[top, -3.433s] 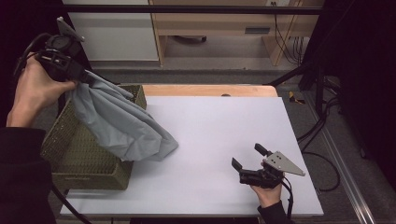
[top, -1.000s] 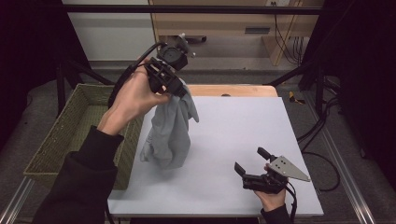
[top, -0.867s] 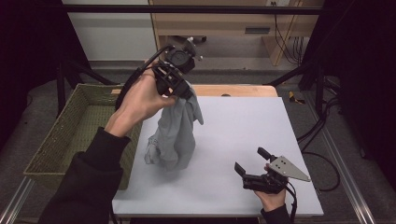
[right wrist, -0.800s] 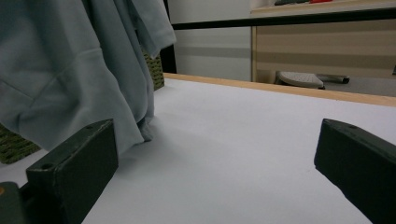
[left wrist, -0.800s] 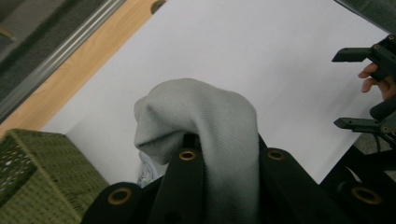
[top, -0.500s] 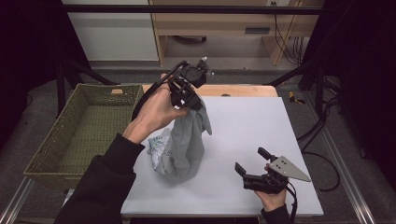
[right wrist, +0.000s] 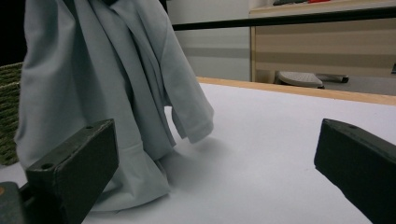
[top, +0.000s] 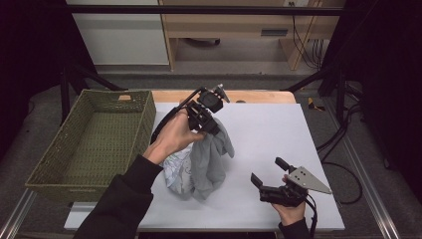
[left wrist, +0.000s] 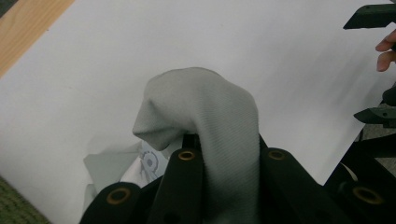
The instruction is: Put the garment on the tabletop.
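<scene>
Left tongs clamped on pale grey cloth garment, hem bunched on white bench | right of woven green basket | right tongs apart, right of garment | Progress: unloaded; spreading remains.

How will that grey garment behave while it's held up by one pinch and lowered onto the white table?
Probably very floppy: the grey garment hangs in loose folds from the left tool and bunches where its hem meets the table. It likely weighs little, since one pinch of cloth carries it. It seems unlikely to slide or roll, and should slump into a heap once released.
</scene>
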`<act>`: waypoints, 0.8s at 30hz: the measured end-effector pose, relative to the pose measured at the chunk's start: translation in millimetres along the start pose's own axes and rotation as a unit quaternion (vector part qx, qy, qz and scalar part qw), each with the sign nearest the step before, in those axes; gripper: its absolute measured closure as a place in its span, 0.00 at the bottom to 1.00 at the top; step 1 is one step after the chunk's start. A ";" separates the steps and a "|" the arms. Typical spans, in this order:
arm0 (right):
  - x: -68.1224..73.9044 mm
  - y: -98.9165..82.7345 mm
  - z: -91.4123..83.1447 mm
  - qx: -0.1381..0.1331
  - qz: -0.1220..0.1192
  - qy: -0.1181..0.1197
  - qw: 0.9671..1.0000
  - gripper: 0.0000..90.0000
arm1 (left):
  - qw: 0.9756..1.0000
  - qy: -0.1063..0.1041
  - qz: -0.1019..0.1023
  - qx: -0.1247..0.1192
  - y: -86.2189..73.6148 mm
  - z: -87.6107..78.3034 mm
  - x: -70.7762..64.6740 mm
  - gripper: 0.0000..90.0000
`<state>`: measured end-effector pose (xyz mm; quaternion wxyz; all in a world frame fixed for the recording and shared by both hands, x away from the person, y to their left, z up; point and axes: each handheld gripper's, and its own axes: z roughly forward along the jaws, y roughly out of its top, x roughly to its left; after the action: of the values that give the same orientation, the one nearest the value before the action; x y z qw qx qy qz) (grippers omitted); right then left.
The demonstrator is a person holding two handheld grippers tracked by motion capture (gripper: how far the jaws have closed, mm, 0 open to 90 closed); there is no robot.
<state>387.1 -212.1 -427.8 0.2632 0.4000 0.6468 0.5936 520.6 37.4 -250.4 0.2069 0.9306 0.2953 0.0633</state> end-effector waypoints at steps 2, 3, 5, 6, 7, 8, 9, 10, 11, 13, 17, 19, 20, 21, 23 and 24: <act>-0.8 -0.3 0.4 -0.002 -0.007 -0.005 1.000 0.00 | 1.000 -0.005 -0.003 0.002 -1.5 6.0 -0.5 0.92; -1.1 -0.3 0.5 -0.006 -0.007 -0.002 1.000 0.00 | 1.000 -0.005 -0.002 0.002 -2.1 8.0 -0.7 0.91; -0.5 -0.2 0.7 -0.009 0.000 -0.003 1.000 0.00 | 1.000 -0.007 -0.003 0.001 -4.0 14.5 -2.2 0.91; -0.9 0.1 -0.1 -0.005 -0.001 -0.002 1.000 0.00 | 1.000 -0.014 -0.004 0.001 -5.5 18.4 -3.3 0.91; -1.5 0.0 0.0 -0.006 -0.003 -0.002 1.000 0.00 | 1.000 -0.014 -0.003 0.001 -6.4 20.5 -3.9 0.91; -1.0 0.1 -0.2 -0.005 0.000 -0.002 1.000 0.00 | 1.000 -0.016 -0.002 0.001 -7.6 23.6 -4.3 0.91; -1.4 0.0 -0.2 -0.006 -0.002 -0.001 1.000 0.00 | 1.000 -0.021 -0.001 0.002 -9.2 27.4 -5.0 0.91; -1.9 -0.2 -0.1 -0.006 -0.004 -0.002 1.000 0.00 | 1.000 -0.023 0.000 0.002 -10.2 29.7 -5.3 0.91; -1.9 -0.4 0.0 -0.007 -0.004 -0.002 1.000 0.00 | 1.000 -0.026 -0.001 0.003 -11.4 32.6 -5.7 0.91; -1.2 -0.1 -0.3 -0.008 0.002 -0.001 1.000 0.00 | 1.000 -0.028 -0.002 0.004 -13.8 37.8 -6.1 0.91; -1.5 0.4 -1.5 -0.005 0.011 0.002 1.000 0.00 | 1.000 -0.030 -0.001 0.008 -17.8 48.9 -6.1 0.91; -3.1 -0.3 -0.6 -0.008 0.001 -0.001 1.000 0.00 | 0.999 -0.034 0.000 0.008 -19.7 53.2 -6.7 0.91; -3.0 -0.3 -0.6 -0.008 0.002 -0.001 1.000 0.00 | 0.999 -0.037 0.000 0.008 -20.8 55.6 -7.0 0.91; -2.7 -0.4 -0.5 -0.008 0.002 -0.003 1.000 0.00 | 0.999 -0.038 0.001 0.008 -21.9 58.0 -7.7 0.91; -2.3 -0.3 -1.1 -0.004 0.003 -0.002 1.000 0.00 | 0.999 -0.041 0.003 0.013 -23.8 63.0 -8.4 0.91; -3.0 -0.6 -0.7 -0.003 -0.001 -0.004 1.000 0.00 | 0.999 -0.042 0.004 0.015 -24.5 65.4 -8.7 0.91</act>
<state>387.9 -214.9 -428.7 0.2680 0.4006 0.6444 0.5937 516.4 27.8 -319.9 0.2048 0.9365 0.2838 0.0205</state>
